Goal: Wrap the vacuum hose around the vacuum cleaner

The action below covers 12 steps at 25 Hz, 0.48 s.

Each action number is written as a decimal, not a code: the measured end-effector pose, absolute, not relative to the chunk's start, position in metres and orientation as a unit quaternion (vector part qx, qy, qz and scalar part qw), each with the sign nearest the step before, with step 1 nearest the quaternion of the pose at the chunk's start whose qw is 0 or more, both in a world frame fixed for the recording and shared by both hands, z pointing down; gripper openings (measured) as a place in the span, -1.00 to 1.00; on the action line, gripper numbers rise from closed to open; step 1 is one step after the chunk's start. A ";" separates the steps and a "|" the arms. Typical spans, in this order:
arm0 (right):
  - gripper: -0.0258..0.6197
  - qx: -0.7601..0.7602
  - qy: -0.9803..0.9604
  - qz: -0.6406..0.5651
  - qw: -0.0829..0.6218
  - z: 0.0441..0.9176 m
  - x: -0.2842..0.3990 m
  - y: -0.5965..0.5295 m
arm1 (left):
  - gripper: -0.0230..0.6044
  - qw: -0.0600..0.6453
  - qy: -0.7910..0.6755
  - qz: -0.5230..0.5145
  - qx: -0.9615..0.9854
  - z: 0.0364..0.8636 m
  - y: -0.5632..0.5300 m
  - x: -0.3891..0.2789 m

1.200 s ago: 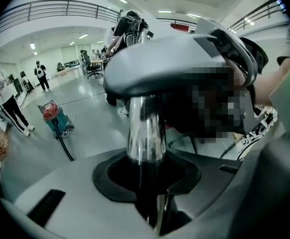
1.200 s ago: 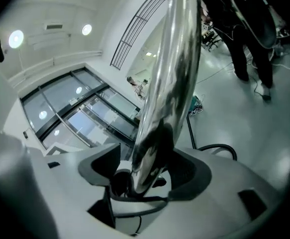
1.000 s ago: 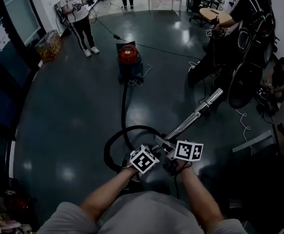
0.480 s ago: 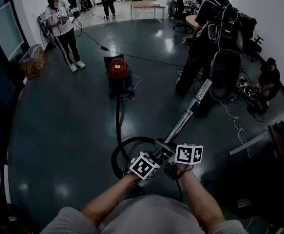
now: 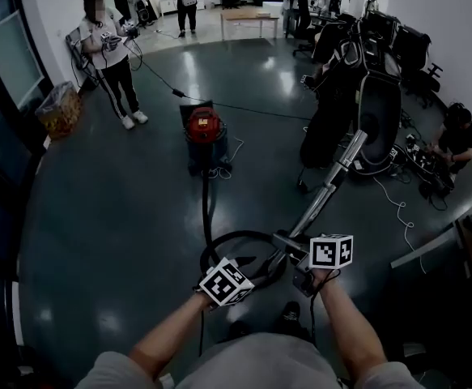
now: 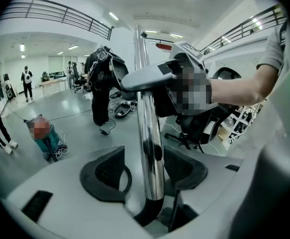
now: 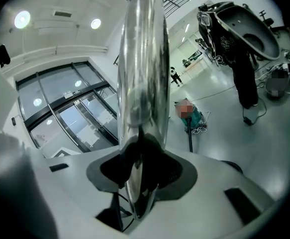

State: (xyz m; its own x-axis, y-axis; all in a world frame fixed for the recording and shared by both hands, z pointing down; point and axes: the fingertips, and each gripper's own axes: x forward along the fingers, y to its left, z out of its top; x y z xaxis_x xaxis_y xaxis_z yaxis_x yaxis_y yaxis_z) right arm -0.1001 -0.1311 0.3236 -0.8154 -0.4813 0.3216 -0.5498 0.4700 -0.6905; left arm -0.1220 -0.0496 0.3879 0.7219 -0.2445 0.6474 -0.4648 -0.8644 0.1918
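A chrome wand (image 5: 325,191) of the vacuum is held in front of the person, slanting up and away to the right over the dark glossy floor (image 5: 114,217). The right gripper (image 7: 142,172) has just been closing, and its pads are clamped on the wand's lower part, with the tube filling the space between them. The left gripper (image 6: 145,172) has just been opening. The wand is seen standing between its jaws, but the pads are spread and a gap shows at the left pad, so no grip is made there. In the head view the two marker cubes are seen close together above the forearms, the left cube (image 5: 225,283) lower and the right cube (image 5: 331,252) higher and beside the wand's grey handle (image 5: 288,241). The black hose (image 5: 206,209) is laid on the floor. From the wand's near end it curls in one loop just ahead of the grippers and then runs straight away to the red vacuum cleaner (image 5: 205,128). The cleaner is set upright near the middle of the floor, well apart from the grippers, and none of the hose is wound around it. A person (image 5: 110,51) is seen standing near the floor's far left edge.
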 end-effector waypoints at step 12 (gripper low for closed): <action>-0.49 0.189 -0.888 0.402 0.121 0.335 -0.074 -0.197 | -0.17 0.049 -0.230 0.370 0.899 0.331 -0.148 -0.111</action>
